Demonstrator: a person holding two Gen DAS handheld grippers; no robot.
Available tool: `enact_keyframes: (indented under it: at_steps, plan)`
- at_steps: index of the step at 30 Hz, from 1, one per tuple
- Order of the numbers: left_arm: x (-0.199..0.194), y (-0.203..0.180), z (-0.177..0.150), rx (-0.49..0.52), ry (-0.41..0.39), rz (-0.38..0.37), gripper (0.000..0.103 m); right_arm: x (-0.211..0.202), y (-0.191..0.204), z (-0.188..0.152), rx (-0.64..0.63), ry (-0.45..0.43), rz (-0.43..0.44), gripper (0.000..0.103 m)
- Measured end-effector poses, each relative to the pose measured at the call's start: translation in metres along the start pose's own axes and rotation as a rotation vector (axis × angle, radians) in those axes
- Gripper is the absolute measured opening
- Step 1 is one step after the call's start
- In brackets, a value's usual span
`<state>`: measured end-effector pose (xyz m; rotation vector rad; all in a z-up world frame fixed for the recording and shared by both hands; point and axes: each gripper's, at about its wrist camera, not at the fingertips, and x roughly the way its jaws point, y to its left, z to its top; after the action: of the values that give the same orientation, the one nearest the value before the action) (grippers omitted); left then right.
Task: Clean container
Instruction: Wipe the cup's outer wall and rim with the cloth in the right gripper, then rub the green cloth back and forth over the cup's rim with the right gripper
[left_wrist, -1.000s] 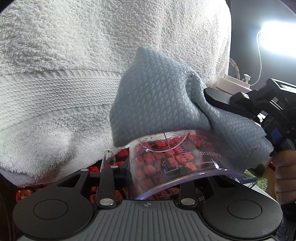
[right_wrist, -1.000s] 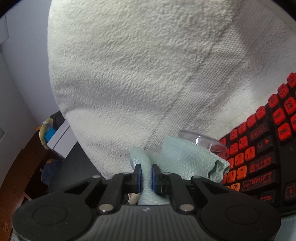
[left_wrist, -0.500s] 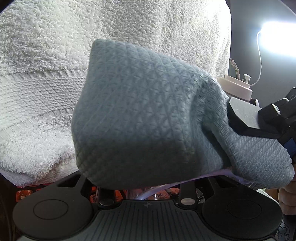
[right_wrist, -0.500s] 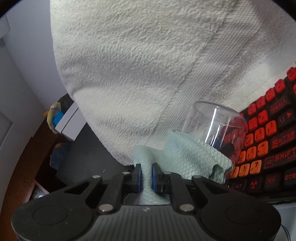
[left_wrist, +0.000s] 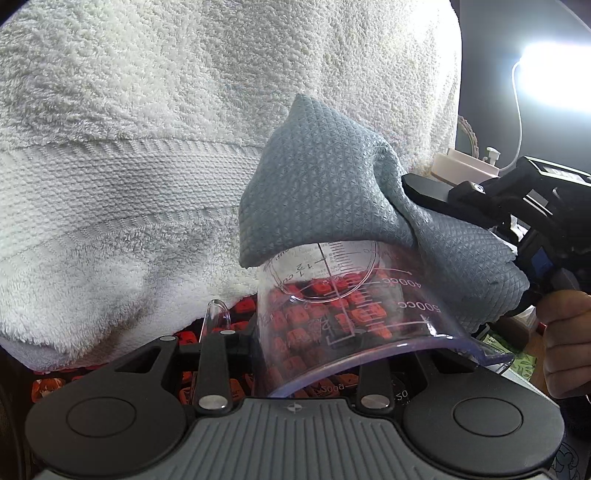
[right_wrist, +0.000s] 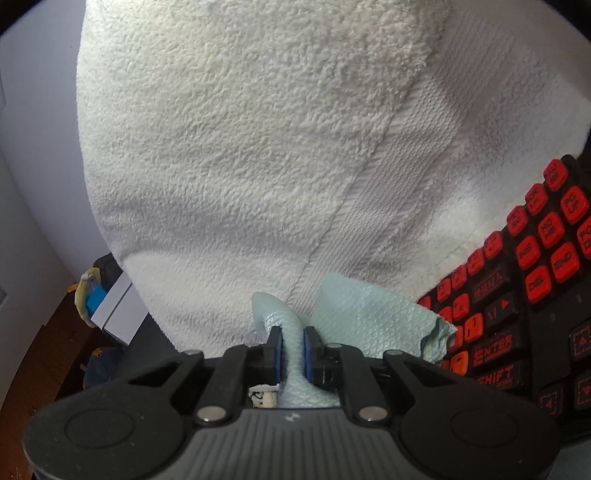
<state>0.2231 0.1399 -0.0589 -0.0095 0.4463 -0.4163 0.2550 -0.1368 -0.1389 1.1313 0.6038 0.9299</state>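
Observation:
A clear measuring cup (left_wrist: 369, 314) with printed scale marks lies sideways in my left gripper (left_wrist: 291, 354), mouth toward the camera; the gripper is shut on the cup's wall near the handle. A grey-blue waffle cloth (left_wrist: 325, 192) covers the cup's far end. My right gripper (left_wrist: 461, 199) comes in from the right, held by a hand (left_wrist: 565, 343), and is shut on that cloth. In the right wrist view the right gripper (right_wrist: 293, 347) pinches a fold of the cloth (right_wrist: 369, 317), which hides the cup.
A thick white towel (left_wrist: 147, 147) fills the background in both views. A black keyboard with red keys (right_wrist: 546, 240) lies below the cup. A bright lamp (left_wrist: 554, 74) and a white jar (left_wrist: 465, 166) are at the right, and a white box (right_wrist: 118, 310) at the left.
Half a second ago the cloth covered nearly the whole cup; it has since slid back to the cup's far end. The cup is no longer seen in the right wrist view.

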Motion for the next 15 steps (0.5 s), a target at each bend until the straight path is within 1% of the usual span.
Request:
enact_keyframes:
  at_steps: [3, 15]
  plan:
    - [0.000, 0.000, 0.000, 0.000, 0.000, -0.001, 0.032, 0.003, 0.001, -0.002, -0.002, 0.011, 0.004, 0.010]
    - [-0.002, 0.002, -0.002, 0.001, 0.000, 0.000, 0.032, 0.016, 0.013, -0.016, -0.044, 0.126, 0.044, 0.009]
